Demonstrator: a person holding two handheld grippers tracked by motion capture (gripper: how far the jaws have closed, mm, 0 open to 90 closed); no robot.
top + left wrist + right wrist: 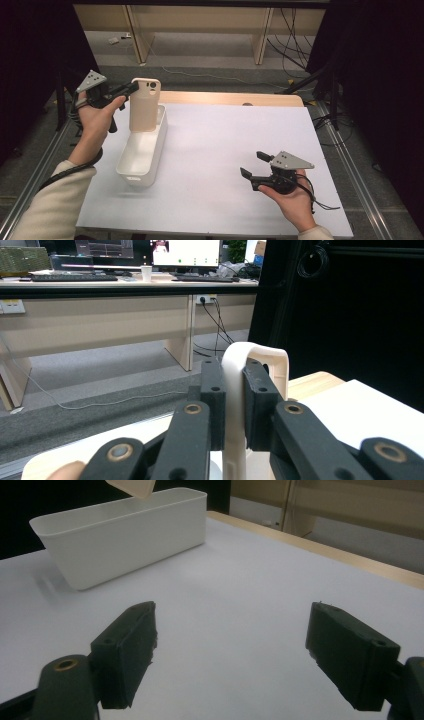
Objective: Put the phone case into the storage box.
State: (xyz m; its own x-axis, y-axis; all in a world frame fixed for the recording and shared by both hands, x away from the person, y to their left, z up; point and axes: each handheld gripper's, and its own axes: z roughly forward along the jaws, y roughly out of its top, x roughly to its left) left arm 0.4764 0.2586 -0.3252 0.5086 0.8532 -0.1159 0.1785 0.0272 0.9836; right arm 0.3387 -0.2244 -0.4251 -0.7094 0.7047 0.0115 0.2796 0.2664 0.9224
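A beige phone case hangs upright over the far end of the white bin, its camera cutout at the top. My left gripper is shut on the case's upper left edge; in the left gripper view the case is pinched edge-on between the black jaws of that gripper. The right gripper rests low over the white table sheet at the front right, jaws wide apart with nothing between them. In the right gripper view the bin stands ahead, with the case's lower corner above it.
The white sheet covers the wooden table. Metal rails run along both sides. Black curtains flank the table, and cables lie on the grey floor behind it. Desks with monitors stand farther off.
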